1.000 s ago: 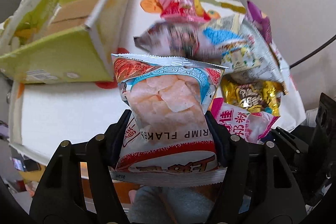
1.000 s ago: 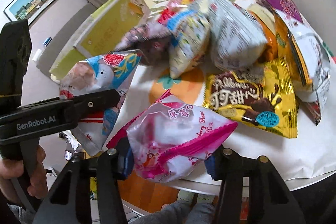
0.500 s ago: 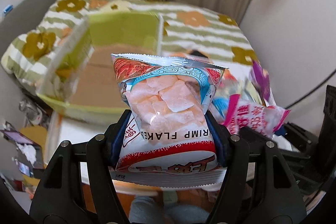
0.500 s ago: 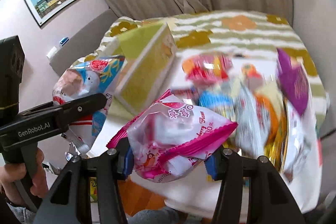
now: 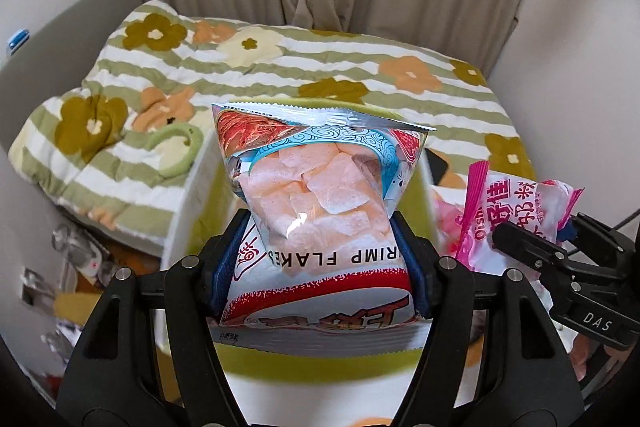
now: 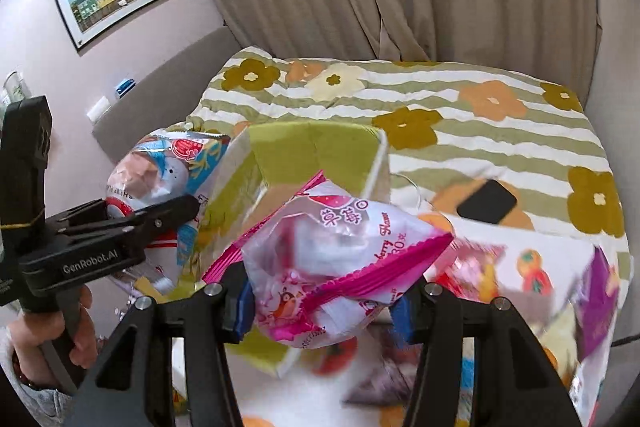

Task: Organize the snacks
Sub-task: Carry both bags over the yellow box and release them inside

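Gripping a bag of shrimp flakes (image 5: 320, 211), the left gripper (image 5: 320, 267) has its blue pads squeezed in on both sides of the bag, held up right over the open green box (image 6: 316, 147); the right gripper (image 6: 324, 307) is clamped the same way on a pink strawberry snack bag (image 6: 332, 267) (just beside the box, near its front edge); more snack packets (image 6: 480, 271) lie blurry on the white table (image 6: 560, 247); a flowery striped blanket (image 5: 280, 67) covers the bed behind, with a black phone (image 6: 486, 203) lying on it.
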The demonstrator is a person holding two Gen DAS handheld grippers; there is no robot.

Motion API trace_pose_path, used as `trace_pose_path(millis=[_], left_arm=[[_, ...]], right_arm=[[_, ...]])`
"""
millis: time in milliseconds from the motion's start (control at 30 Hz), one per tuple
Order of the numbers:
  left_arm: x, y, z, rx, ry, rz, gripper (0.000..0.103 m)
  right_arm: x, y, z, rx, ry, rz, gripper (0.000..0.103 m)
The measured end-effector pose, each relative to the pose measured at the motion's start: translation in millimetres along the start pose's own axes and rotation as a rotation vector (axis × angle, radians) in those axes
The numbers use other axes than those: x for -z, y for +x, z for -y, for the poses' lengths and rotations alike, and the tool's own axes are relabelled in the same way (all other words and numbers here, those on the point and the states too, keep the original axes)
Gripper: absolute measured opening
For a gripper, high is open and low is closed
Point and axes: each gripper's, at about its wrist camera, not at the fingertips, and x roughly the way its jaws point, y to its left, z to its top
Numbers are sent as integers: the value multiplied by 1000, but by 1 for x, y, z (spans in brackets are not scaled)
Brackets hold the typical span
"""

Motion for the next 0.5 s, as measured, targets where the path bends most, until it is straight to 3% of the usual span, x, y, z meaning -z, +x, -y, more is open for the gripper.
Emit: trace_pose_path(millis=[233, 433, 500], left_arm=[[-43, 72, -41, 15, 44, -87, 64], [-53, 128, -52, 26, 75, -165, 67], [-52, 138, -50, 18, 85, -181, 78]], right_arm=[[-40, 65, -18, 52, 37, -48, 50], [-51, 91, -13, 100, 83, -74, 50], [-53, 96, -9, 117, 94, -83, 50]])
